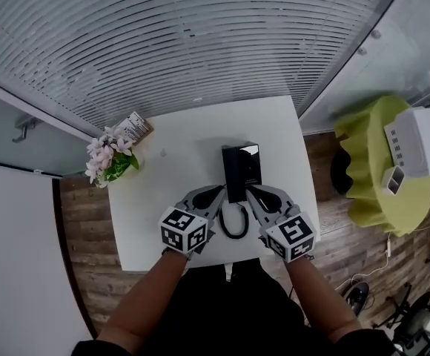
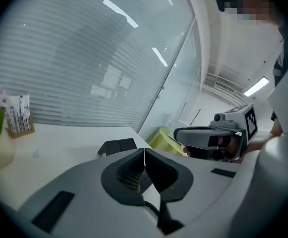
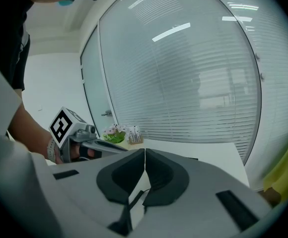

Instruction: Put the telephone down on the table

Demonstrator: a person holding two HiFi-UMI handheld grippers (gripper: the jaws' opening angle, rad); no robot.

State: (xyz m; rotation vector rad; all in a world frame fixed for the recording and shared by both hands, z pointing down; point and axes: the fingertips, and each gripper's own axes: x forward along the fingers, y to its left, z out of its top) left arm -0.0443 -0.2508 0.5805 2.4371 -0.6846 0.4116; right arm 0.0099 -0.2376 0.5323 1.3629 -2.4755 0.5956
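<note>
1. The phone (image 1: 239, 173) is on the right half of the table (image 1: 178, 147), its long axis running near to far.
2. Its cord (image 1: 235, 227) loops from the near end toward the table's near edge.
3. The left gripper (image 2: 144, 150) and right gripper (image 3: 145, 150) flank that near end. Both have their jaws together with nothing clamped between them.
4. Flowers (image 1: 107, 158) and a card box (image 1: 135, 127) stand at the far left corner, well apart from the phone.
5. A yellow cloth (image 1: 371, 169) lies off to the right.
</note>
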